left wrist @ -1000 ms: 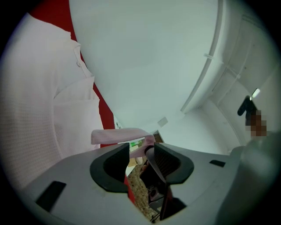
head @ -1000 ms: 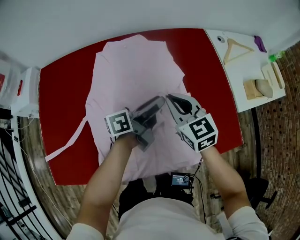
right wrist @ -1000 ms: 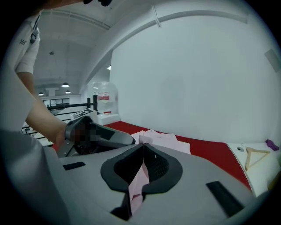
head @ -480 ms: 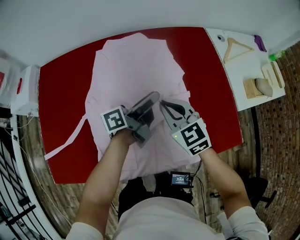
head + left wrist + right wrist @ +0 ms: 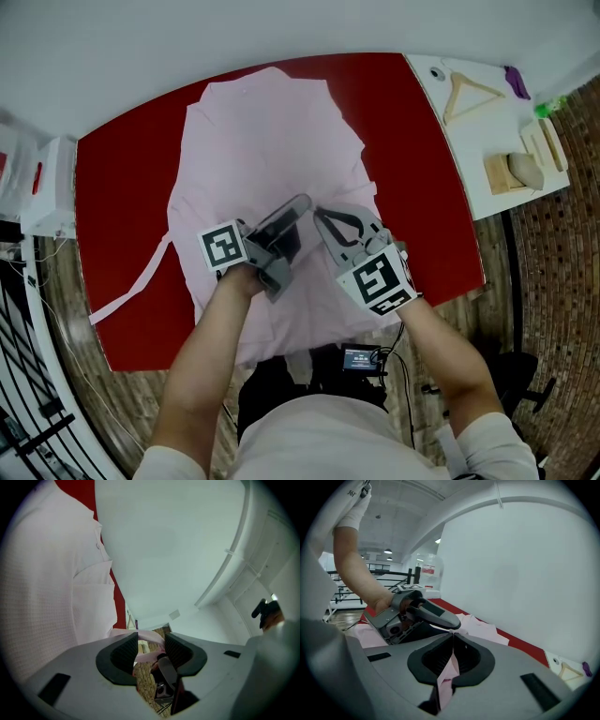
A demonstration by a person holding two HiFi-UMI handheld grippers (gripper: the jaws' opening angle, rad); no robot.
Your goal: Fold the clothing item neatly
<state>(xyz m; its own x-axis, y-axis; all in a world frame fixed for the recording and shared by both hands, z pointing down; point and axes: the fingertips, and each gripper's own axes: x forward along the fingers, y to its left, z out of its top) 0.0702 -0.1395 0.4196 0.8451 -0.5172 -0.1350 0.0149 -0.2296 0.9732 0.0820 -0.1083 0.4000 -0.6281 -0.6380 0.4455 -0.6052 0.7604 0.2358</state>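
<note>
Head view: a pink shirt (image 5: 267, 131) lies spread along the middle of the red table (image 5: 122, 178), with a narrow pink strip trailing to the near left. Both grippers are close together over its near half. The right gripper (image 5: 321, 217) has its jaws closed, pinching a fold of the pink fabric. The left gripper (image 5: 298, 204) has its jaws partly apart; pink fabric crosses the gap at their tips, unpressed.

Both my grippers are over the middle of the pink shirt (image 5: 262, 131), left gripper (image 5: 298, 206) and right gripper (image 5: 322, 217) nearly tip to tip. Shirt's laid flat on the red table (image 5: 122, 187), collar end beyond the tips, wooden hanger (image 5: 469, 97) far off right
</note>
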